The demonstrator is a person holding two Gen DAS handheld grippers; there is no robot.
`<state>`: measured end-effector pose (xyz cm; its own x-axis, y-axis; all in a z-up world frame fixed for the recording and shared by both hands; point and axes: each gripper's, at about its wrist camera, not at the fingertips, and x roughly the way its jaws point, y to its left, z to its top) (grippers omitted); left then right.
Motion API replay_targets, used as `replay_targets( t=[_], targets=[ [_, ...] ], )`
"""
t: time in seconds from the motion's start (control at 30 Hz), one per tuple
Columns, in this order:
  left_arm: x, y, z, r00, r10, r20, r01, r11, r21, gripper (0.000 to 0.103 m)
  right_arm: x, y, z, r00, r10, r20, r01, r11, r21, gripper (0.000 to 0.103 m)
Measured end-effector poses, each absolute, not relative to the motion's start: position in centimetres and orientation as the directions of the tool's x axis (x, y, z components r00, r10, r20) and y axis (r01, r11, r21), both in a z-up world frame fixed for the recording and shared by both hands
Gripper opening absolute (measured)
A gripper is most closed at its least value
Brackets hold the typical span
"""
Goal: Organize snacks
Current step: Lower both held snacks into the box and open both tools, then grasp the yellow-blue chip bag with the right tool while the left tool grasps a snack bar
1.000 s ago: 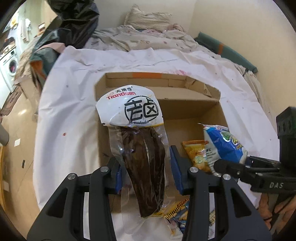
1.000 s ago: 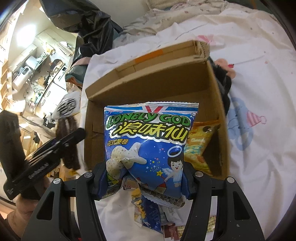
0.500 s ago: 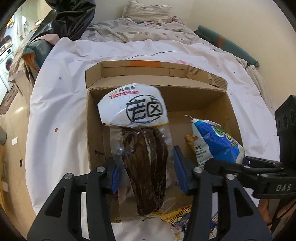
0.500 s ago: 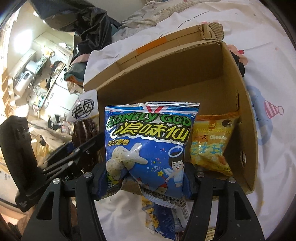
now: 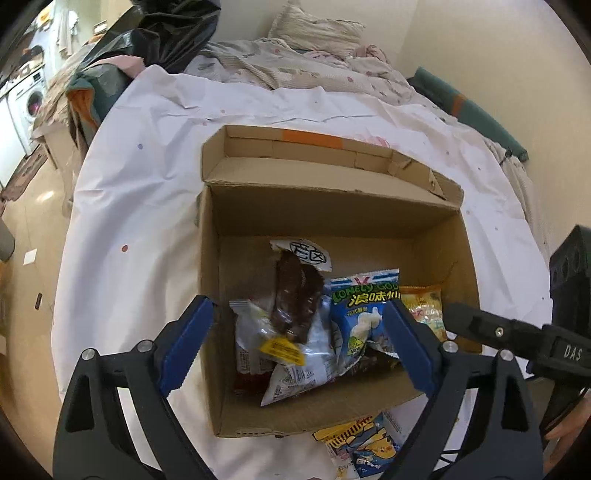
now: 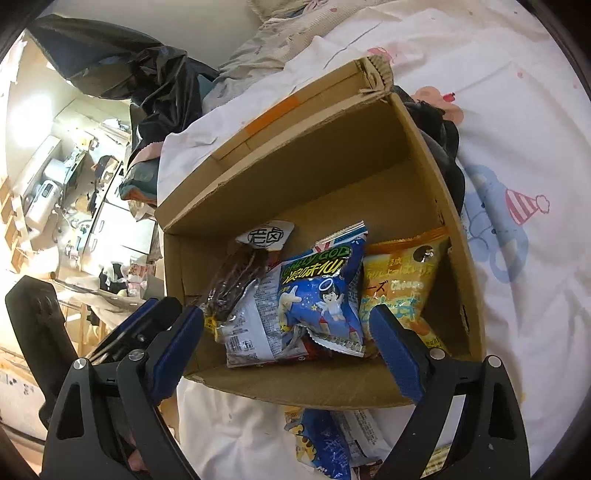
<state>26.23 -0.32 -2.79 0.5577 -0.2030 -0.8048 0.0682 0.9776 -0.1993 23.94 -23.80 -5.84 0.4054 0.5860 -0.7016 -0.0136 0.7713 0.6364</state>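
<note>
An open cardboard box (image 5: pixel 258 210) (image 6: pixel 295 155) sits on a white bed sheet. Inside lie a clear pack of dark dried meat with a white header (image 5: pixel 295 291) (image 6: pixel 240 284), a blue Lonely God bag (image 5: pixel 364 306) (image 6: pixel 325 291), a yellow cheese snack bag (image 5: pixel 423 310) (image 6: pixel 400 280) and a silver-white packet (image 5: pixel 291 362) (image 6: pixel 251 325). My left gripper (image 5: pixel 295 347) hangs above the box's near part, its jaws opening, nothing between them. My right gripper (image 6: pixel 288 347) hovers at the near wall, jaws opening too, holding nothing.
Loose snack packets (image 5: pixel 364 443) (image 6: pixel 328 439) lie on the sheet in front of the box. A black plastic bag (image 5: pixel 162 33) and crumpled bedding (image 5: pixel 303 62) sit behind. The bed's left edge drops to the floor (image 5: pixel 22 229). A dark item (image 6: pixel 443 147) lies right of the box.
Both grippers have opened wide and let go of their packs. The dried meat pack and the blue Lonely God bag have dropped into the box and now lie on the other snacks.
</note>
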Motion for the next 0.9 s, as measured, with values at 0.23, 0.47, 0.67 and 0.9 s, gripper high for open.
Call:
replay_targets(
  t=[0.23,0.47,0.67,0.9],
  targets=[
    [25.8,0.2,-2.6,0.57,-0.195,-0.799,0.053,0.978,-0.201,0.091,23.6,-24.1,-5.2,0.416,0.578,-0.702,-0.03,0.78,0.624,0.093],
    [24.3,0.2,-2.6,0.561,-0.188,-0.806,0.027,0.978,-0.209,0.091,22.2,-25.1,-4.4,0.431,0.57,-0.7,-0.032,0.784,0.62,0.093],
    [22.2,0.4,-2.4,0.563,-0.169,-0.809,0.003,0.979,-0.203,0.091,20.5,-26.7,-3.7,0.458,0.564,-0.687,-0.002,0.773,0.634,0.093],
    [19.0,-0.7,-4.1,0.514,-0.193,-0.836,-0.021,0.971,-0.237,0.091,18.8,-28.1,-3.8,0.457,0.543,-0.704,0.037,0.78,0.625,0.093]
  ],
)
